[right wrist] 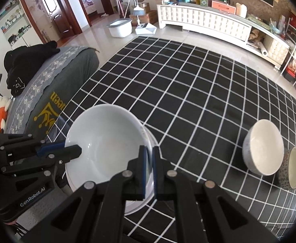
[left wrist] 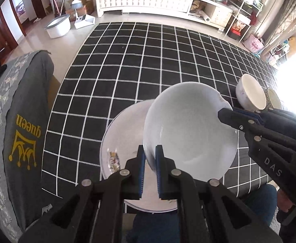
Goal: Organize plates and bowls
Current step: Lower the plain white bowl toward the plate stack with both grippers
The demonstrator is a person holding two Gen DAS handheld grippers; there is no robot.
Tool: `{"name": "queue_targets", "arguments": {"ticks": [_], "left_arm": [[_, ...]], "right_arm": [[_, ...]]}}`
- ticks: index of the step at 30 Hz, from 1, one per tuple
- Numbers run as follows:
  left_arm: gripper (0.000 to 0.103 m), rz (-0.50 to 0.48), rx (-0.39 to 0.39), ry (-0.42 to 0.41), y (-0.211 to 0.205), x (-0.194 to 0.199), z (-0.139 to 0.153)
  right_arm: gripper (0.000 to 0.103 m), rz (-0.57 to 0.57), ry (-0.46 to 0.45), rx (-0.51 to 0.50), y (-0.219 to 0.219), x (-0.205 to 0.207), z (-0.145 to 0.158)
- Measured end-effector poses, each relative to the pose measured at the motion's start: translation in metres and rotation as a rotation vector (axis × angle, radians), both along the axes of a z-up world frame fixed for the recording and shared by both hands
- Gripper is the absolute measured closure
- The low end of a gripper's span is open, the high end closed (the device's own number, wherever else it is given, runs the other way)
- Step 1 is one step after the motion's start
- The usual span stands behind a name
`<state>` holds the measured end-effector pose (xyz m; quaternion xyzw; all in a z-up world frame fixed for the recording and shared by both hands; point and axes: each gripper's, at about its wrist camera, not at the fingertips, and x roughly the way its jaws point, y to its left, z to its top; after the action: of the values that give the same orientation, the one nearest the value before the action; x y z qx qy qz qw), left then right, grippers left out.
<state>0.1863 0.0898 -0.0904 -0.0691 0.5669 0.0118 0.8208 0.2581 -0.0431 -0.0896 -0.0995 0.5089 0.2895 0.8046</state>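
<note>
A large white bowl (left wrist: 188, 129) hangs above a white plate (left wrist: 123, 133) on the black checked cloth. My left gripper (left wrist: 150, 151) is shut on the bowl's near left rim, and my right gripper (left wrist: 223, 114) is shut on its right rim. In the right wrist view the same white bowl (right wrist: 105, 135) is pinched at its rim by my right gripper (right wrist: 149, 158), the left gripper (right wrist: 75, 151) clamps the opposite rim, and the plate (right wrist: 150, 141) shows only as a sliver underneath. Further right stand a cream bowl (right wrist: 264, 145) and a small patterned bowl (right wrist: 292, 168).
The table with the checked cloth (left wrist: 148, 60) stretches far ahead. A grey cushioned seat with a gold "queen" print (left wrist: 24, 133) borders its left edge. A person's blue-trousered knee (left wrist: 261, 194) shows below the table's near edge.
</note>
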Motion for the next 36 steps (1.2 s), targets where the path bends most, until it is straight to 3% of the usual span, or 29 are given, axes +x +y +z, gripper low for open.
{"name": "queue_targets", "arguments": {"ticks": [13,34,36], "left_arm": [[0.095,0.009,-0.043,0.062,0.021,0.008,-0.034],[0.095,0.007,-0.057,0.032,0.025,0.021,-0.039],[0.088,0.012,-0.064,0.05,0.025,0.022,-0.045]], "right_arm": [[0.095,-0.007,0.078,-0.032,0.019,0.005,-0.031],[0.095,-0.021,0.097,-0.036,0.02,0.018,-0.041],[0.094,-0.021,0.092,-0.032,0.02,0.018,-0.042]]}}
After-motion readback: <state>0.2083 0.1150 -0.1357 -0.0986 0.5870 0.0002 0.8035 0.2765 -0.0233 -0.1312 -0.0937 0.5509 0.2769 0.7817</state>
